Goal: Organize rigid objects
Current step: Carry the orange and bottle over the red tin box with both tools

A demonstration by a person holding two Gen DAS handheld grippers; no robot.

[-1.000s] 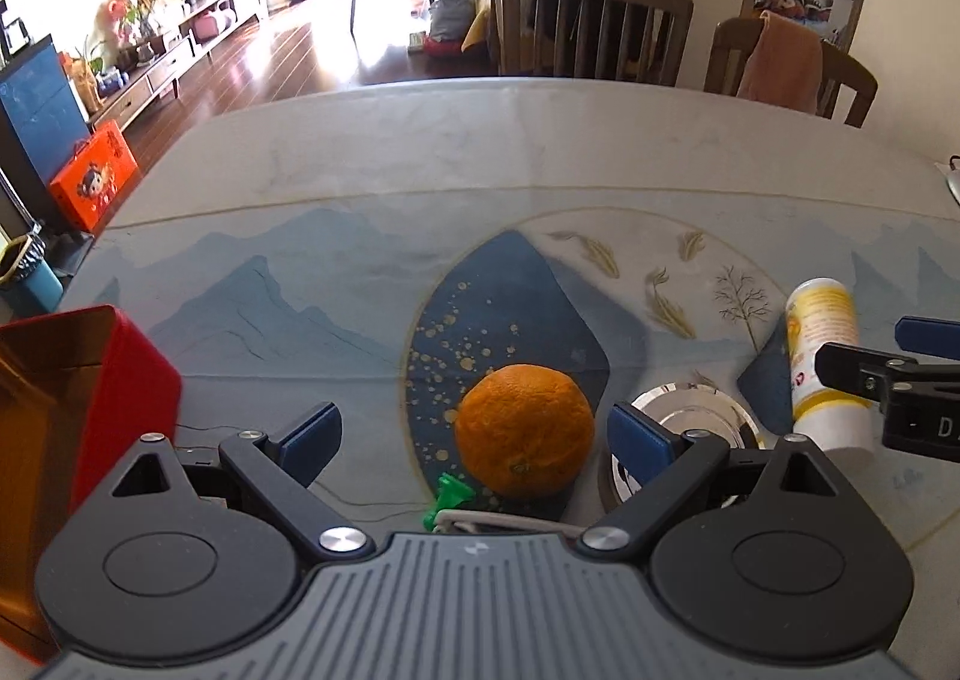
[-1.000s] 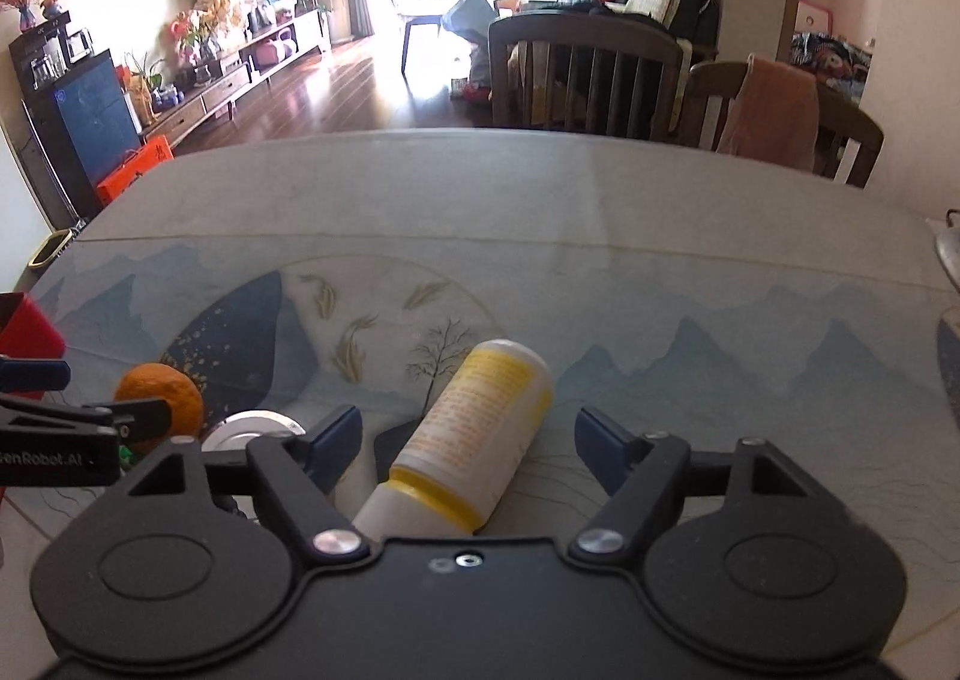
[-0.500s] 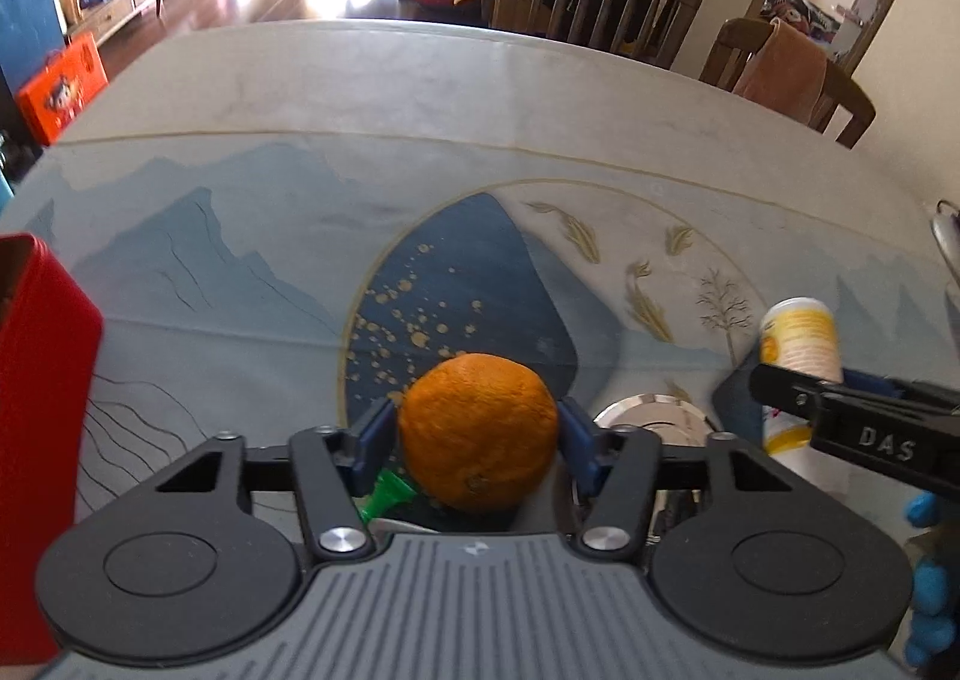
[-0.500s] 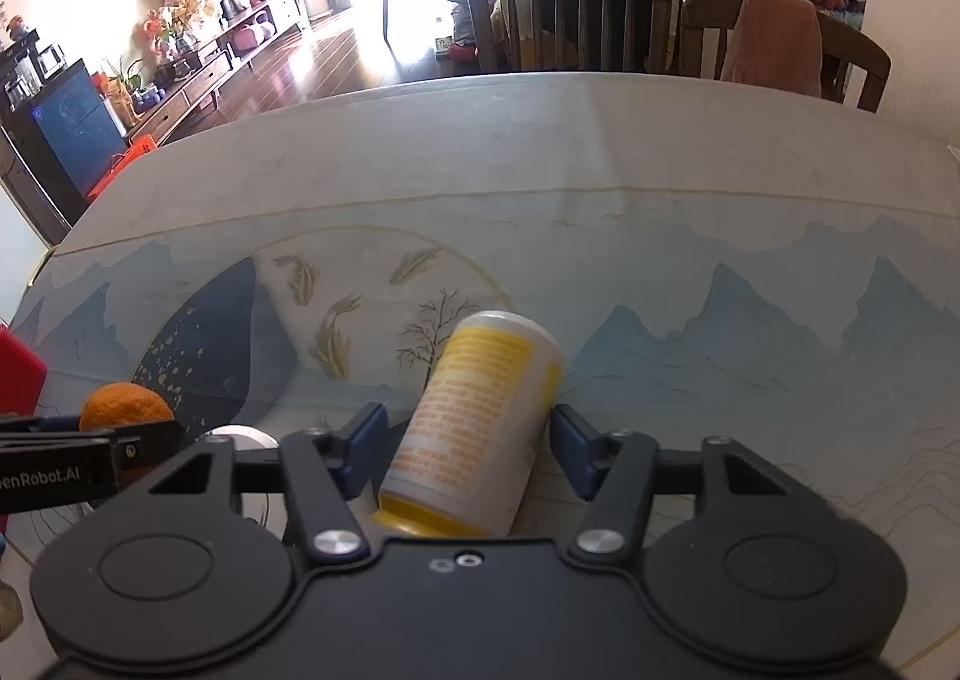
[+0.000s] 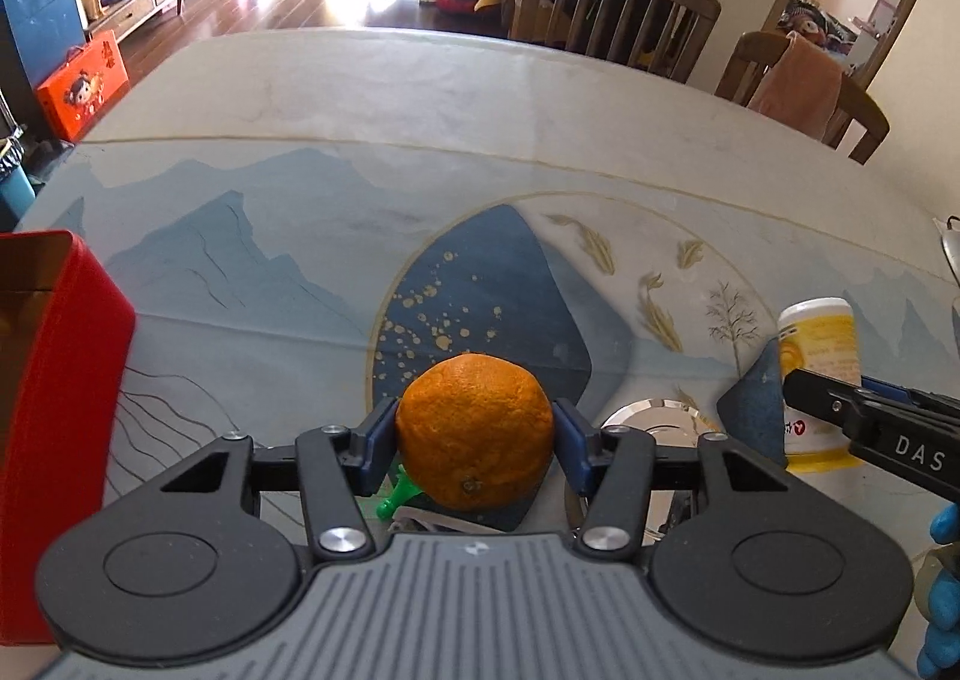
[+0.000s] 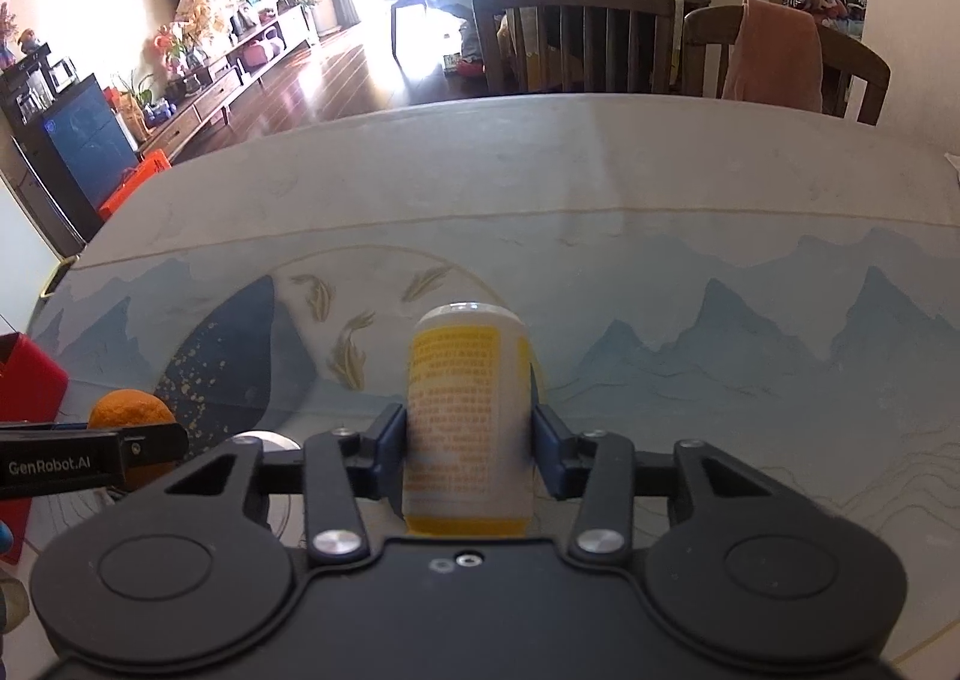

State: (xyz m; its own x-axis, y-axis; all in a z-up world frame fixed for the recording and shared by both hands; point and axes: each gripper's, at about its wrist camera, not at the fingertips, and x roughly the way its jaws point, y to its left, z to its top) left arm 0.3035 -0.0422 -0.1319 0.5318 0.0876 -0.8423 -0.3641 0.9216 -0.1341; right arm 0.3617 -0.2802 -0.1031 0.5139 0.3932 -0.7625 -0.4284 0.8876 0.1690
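Both pairs of jaws, spread wide a second ago, now clamp their objects: the left gripper [image 5: 474, 437] pinches the dimpled, round orange [image 5: 475, 431] between its blue pads, while the right gripper [image 6: 468, 455] is closing on the smooth white-and-yellow cylindrical bottle [image 6: 468, 416], pads already against its sides. Each item sits low over the printed tablecloth [image 5: 300, 236], so I judge lifting comes next, likely toward the glossy red box [image 5: 60, 410] at left. Beside the orange lie a shiny metal lid [image 5: 651, 419] and a small green plastic piece [image 5: 396, 497].
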